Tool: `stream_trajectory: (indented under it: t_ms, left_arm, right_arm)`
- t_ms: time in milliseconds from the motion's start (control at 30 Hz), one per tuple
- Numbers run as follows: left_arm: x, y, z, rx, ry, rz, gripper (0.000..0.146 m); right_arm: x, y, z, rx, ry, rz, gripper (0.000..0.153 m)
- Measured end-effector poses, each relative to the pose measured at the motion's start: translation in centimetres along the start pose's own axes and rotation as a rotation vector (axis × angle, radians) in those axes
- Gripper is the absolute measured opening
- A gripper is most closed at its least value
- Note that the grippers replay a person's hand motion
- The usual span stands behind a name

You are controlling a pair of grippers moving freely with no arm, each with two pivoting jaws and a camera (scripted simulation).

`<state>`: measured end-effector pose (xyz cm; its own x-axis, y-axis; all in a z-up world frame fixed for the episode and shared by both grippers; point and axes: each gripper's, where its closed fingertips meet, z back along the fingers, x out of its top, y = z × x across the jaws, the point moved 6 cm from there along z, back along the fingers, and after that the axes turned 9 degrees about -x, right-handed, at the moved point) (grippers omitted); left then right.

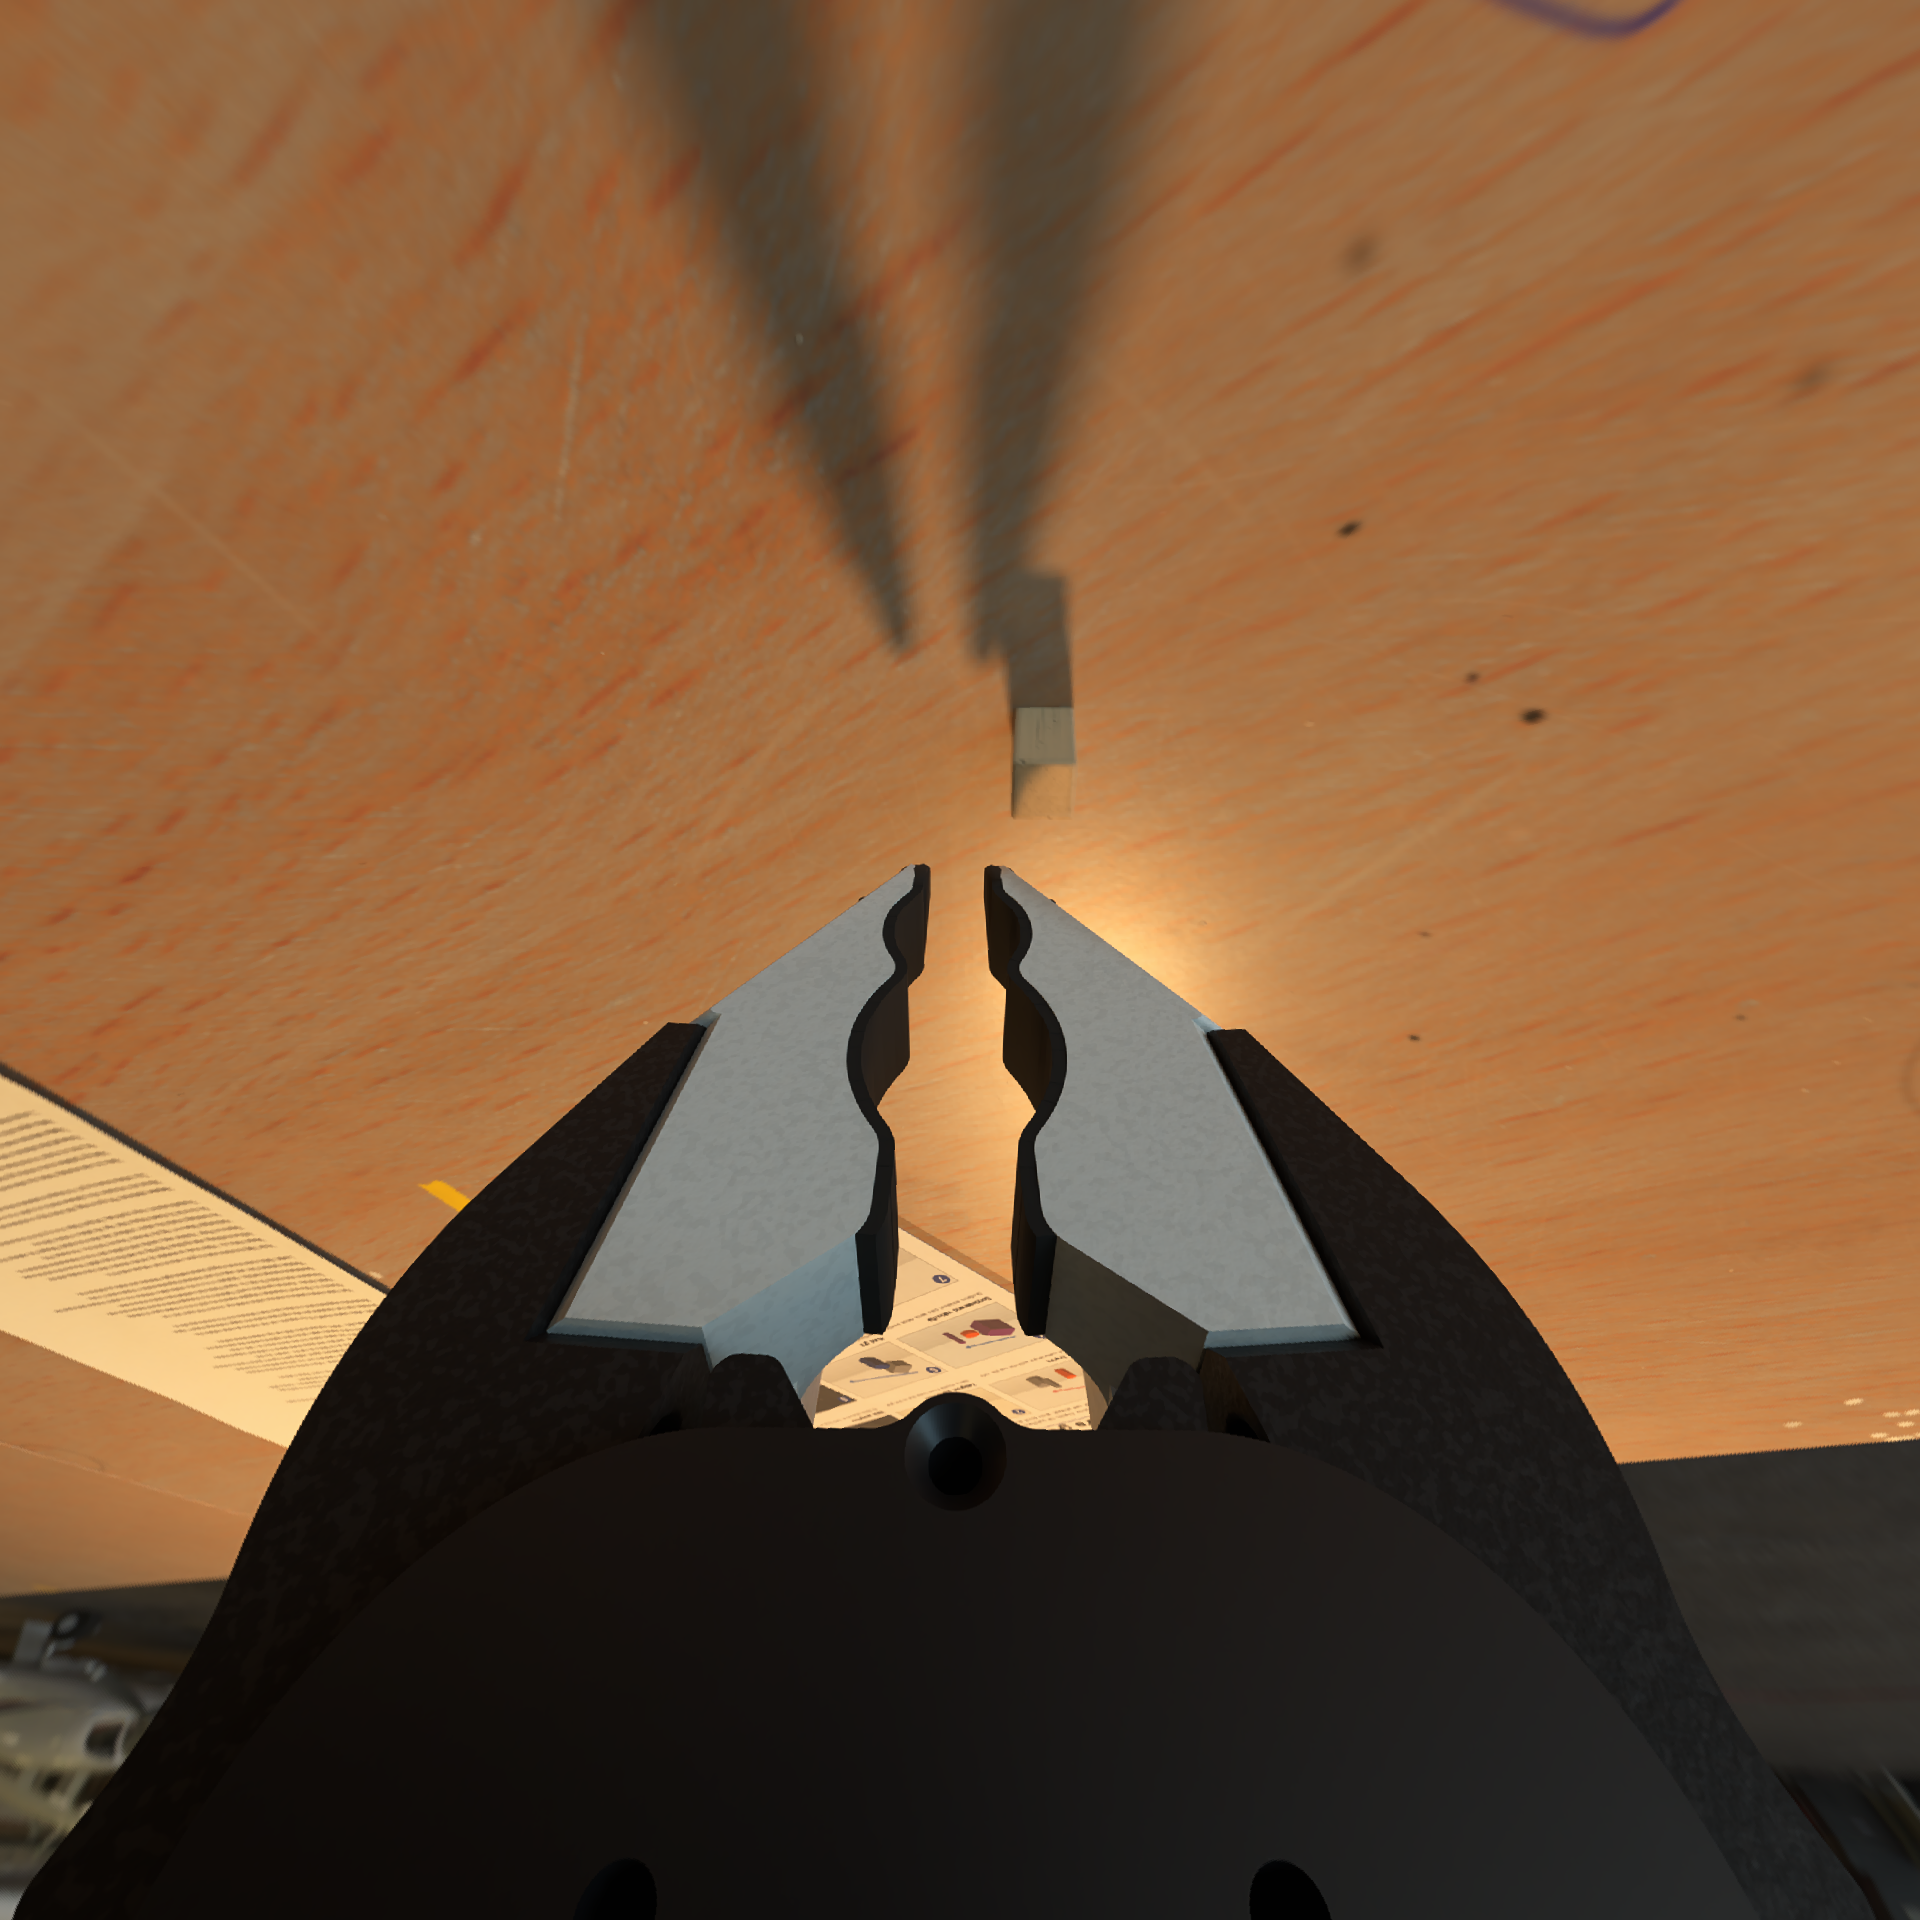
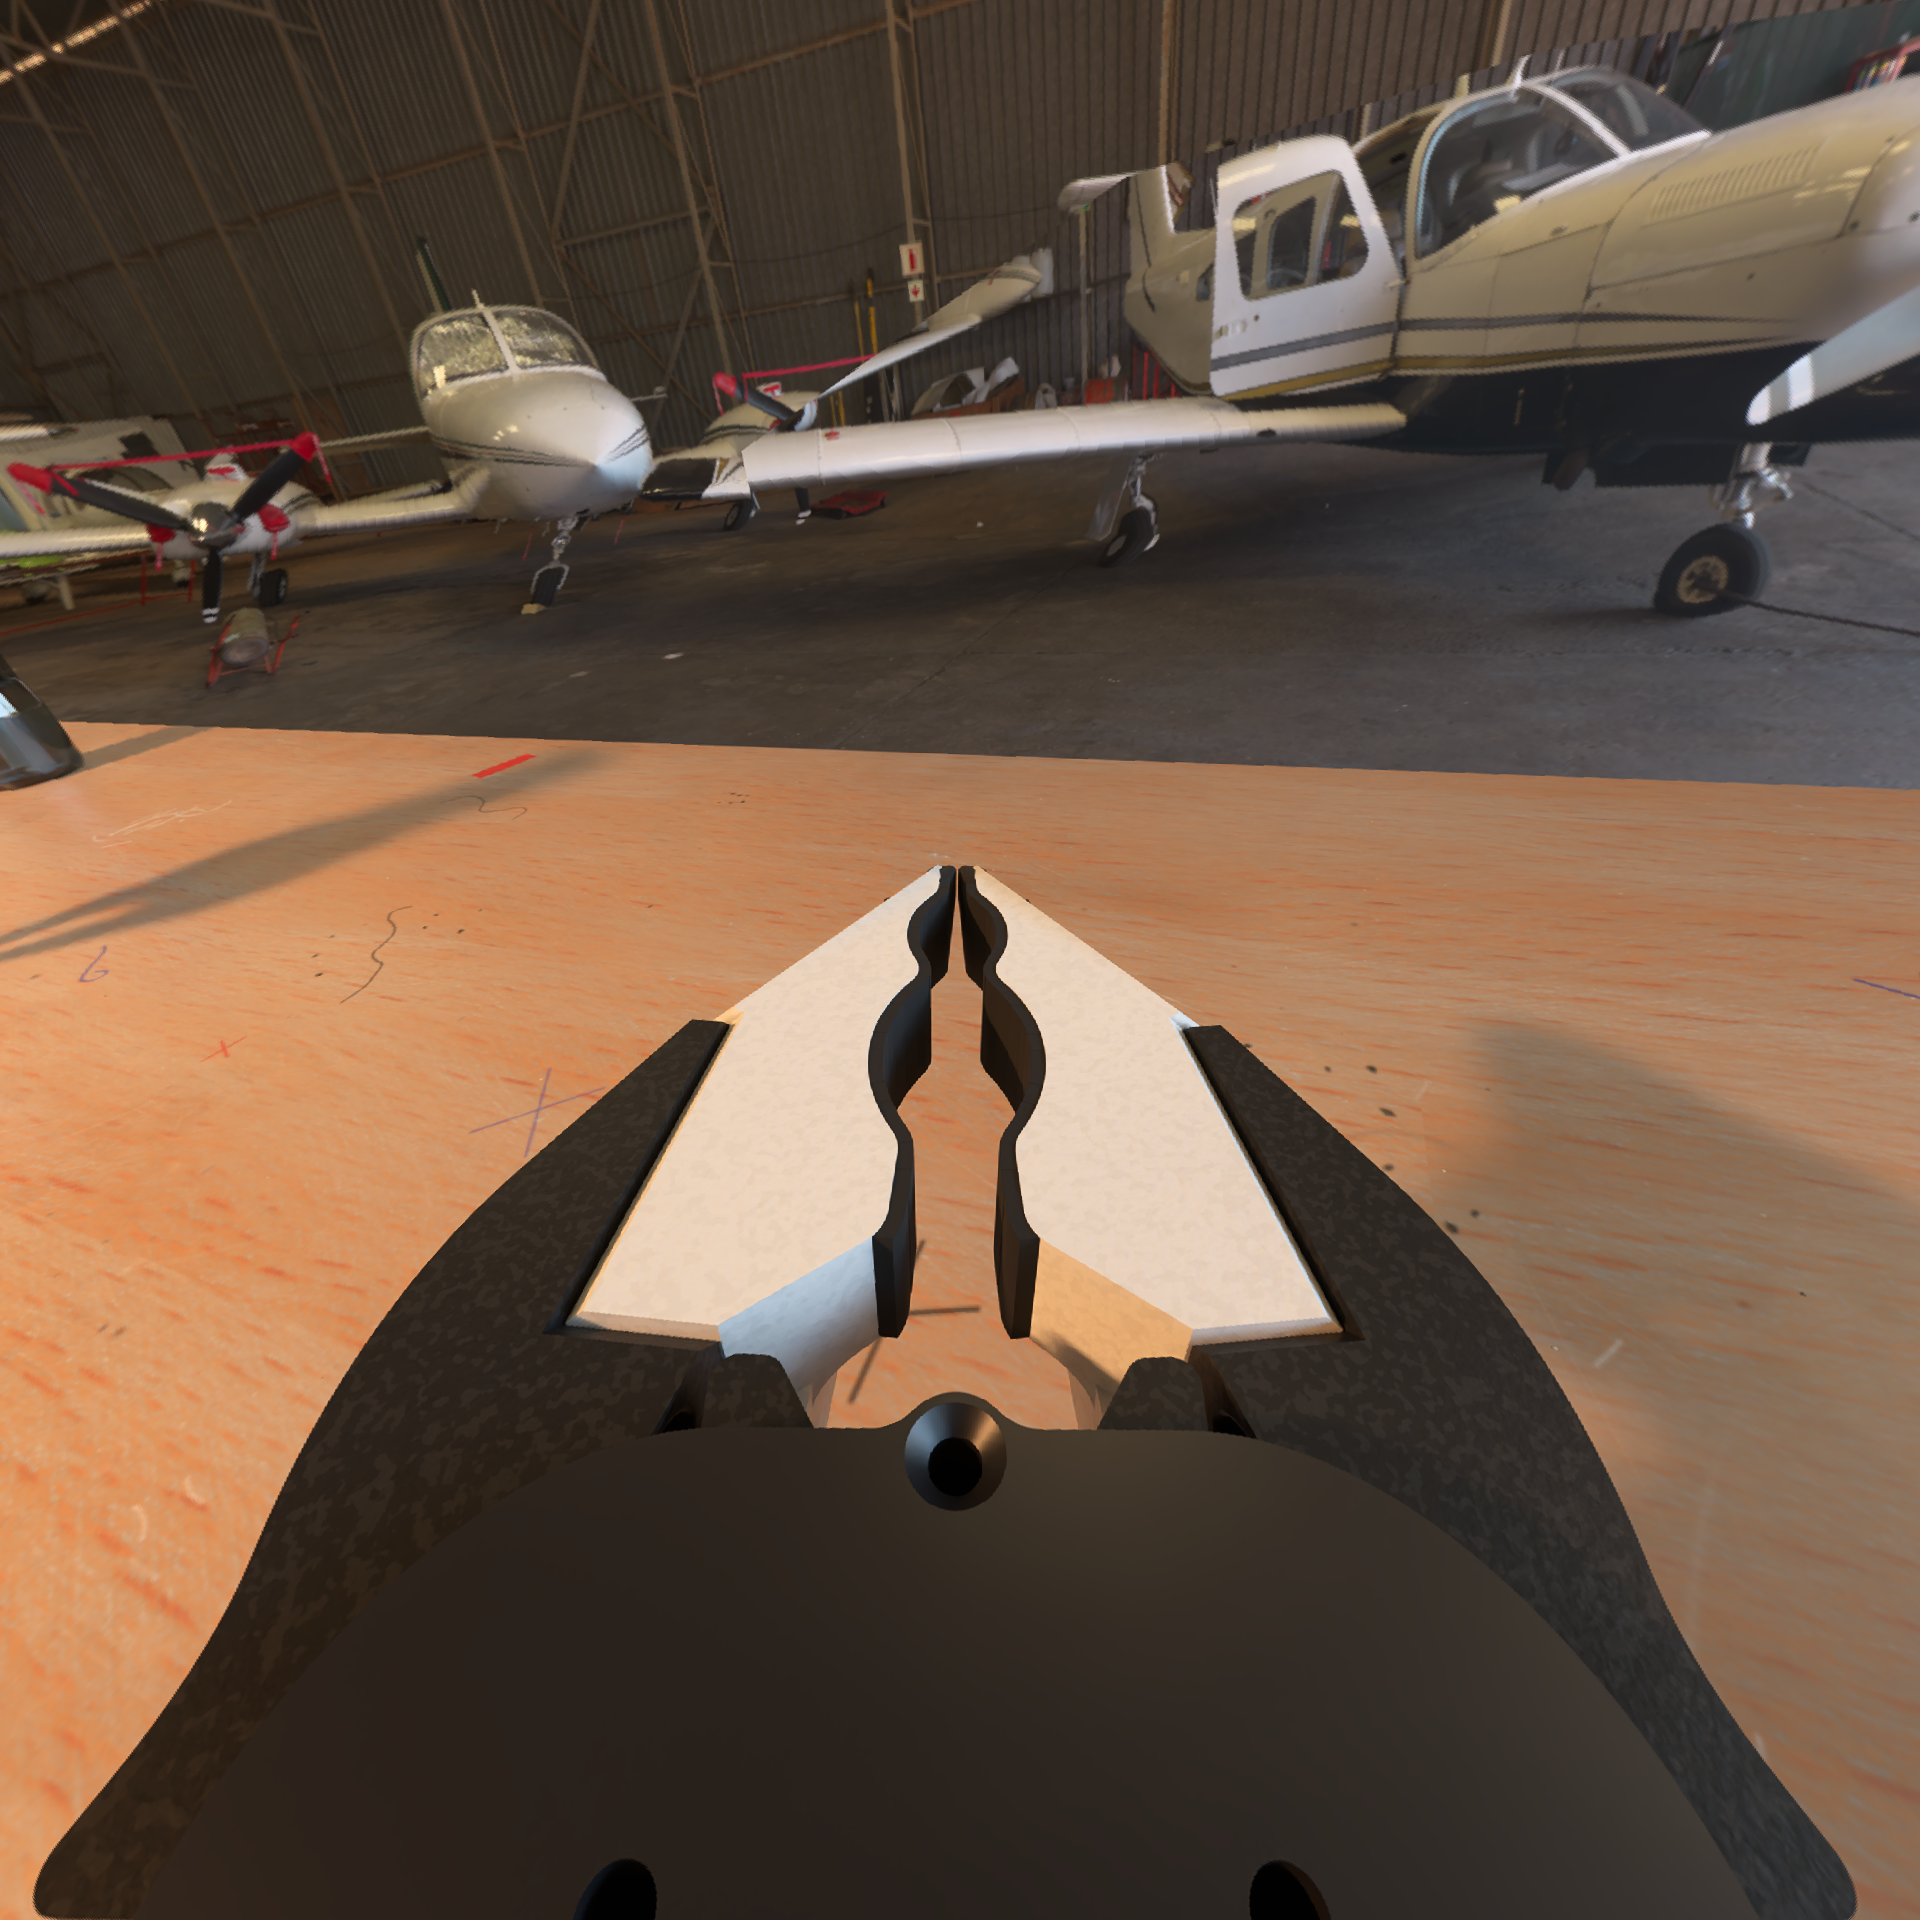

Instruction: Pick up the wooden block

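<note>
A small wooden block (image 1: 1042, 762) sits alone on the table (image 1: 416, 623), just beyond the tips of the left gripper (image 1: 957, 871) and slightly to their right, not touching either finger. The left gripper hangs above the table with a narrow gap between its jaws and nothing held in them; its two-pronged shadow (image 1: 831, 364) stretches away across the wood, the right prong reaching the block. A printed sheet (image 1: 135, 1236) lies at the near left, and another shows between the fingers close to the camera. The right gripper (image 2: 957, 871) is level over the table (image 2: 312, 1195), its tips drawn together, empty. Beyond the far edge, light aircraft (image 2: 1558, 270) stand in a hangar.
</note>
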<state>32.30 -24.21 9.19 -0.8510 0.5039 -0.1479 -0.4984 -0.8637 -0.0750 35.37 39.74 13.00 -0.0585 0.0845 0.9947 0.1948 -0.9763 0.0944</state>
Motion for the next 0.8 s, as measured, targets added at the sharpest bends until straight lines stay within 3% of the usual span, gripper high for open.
stream_trajectory:
  t_ms: [133,300,400,500,633,800]
  left_arm:
    - [0.1,-3.5,4.5,0.003,-0.184,-0.117,0.010]
    - [2.1,-16.7,7.4,-0.094,-0.402,-0.532,0.010]
    - [4.2,-24.7,5.4,-0.088,-0.413,-0.766,0.009]
    - [6.7,-29.6,2.0,-0.103,-0.378,-0.904,0.009]
    - [9.1,-33.3,-2.0,-0.122,-0.306,-0.992,0.009]
    - [9.9,-35.3,-3.4,-0.129,-0.274,-1.056,0.012]
  right_arm:
    - [0.0,0.0,0.0,0.004,-0.002,-0.006,0.000]
    - [0.1,0.2,0.1,0.013,-0.004,-0.006,0.000]
    - [0.2,0.3,0.2,0.012,-0.011,0.004,0.000]
    - [0.4,0.4,0.4,0.010,-0.023,0.019,0.000]
    - [0.6,0.5,0.6,0.011,-0.036,0.040,0.000]
    - [0.6,0.5,0.6,0.022,-0.036,0.053,0.000]
